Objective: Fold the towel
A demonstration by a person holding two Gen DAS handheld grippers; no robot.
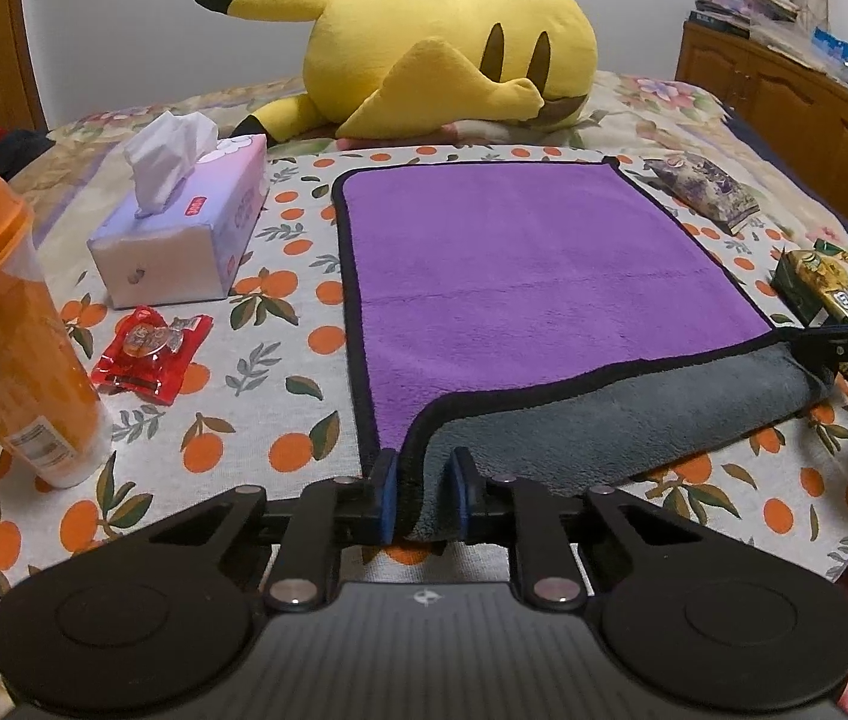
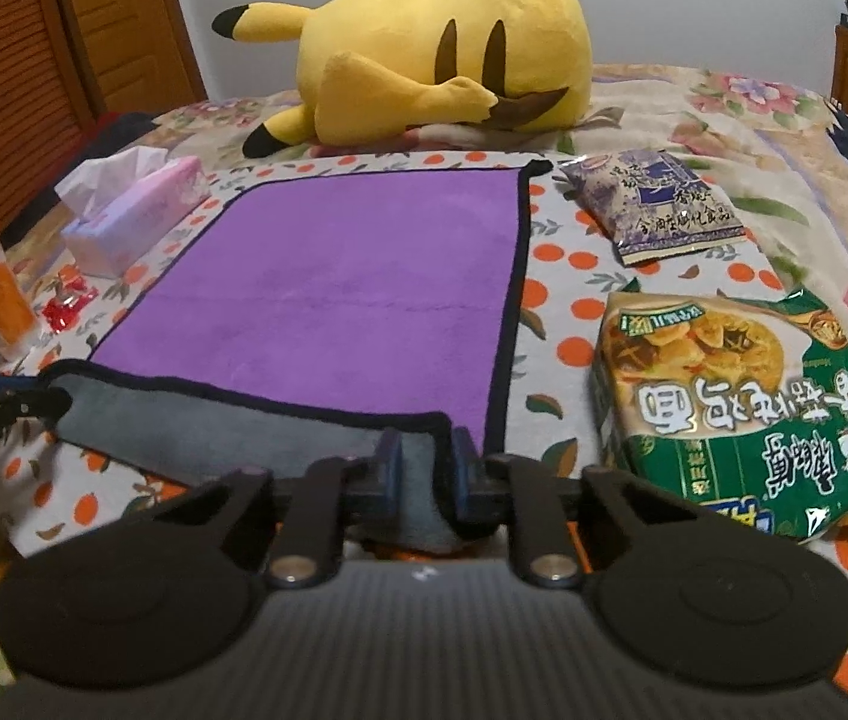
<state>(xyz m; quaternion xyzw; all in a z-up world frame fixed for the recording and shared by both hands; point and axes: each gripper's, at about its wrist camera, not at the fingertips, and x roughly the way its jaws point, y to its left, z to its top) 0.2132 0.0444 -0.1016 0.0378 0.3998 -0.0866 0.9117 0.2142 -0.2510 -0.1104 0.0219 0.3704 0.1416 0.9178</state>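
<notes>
A purple towel [image 1: 520, 264] with black edging and a grey underside lies flat on the orange-print cloth [image 1: 280, 396]. Its near edge is lifted and turned over, so a grey strip [image 1: 634, 420] shows. My left gripper [image 1: 424, 480] is shut on the near left corner, grey fabric pinched between the blue pads. My right gripper [image 2: 424, 468] is shut on the near right corner of the towel [image 2: 334, 288]. Each gripper shows in the other's view: the right gripper [image 1: 844, 351] at the far right, the left gripper [image 2: 10, 405] at the far left.
Left of the towel stand a tissue box [image 1: 184, 228], an orange cup [image 1: 10, 330] and a red sweet packet [image 1: 148, 354]. To the right lie a purple snack bag [image 2: 658, 210] and a green noodle pack [image 2: 736, 408]. A yellow plush toy [image 1: 442, 54] lies behind. A wooden cabinet [image 1: 796, 96] stands far right.
</notes>
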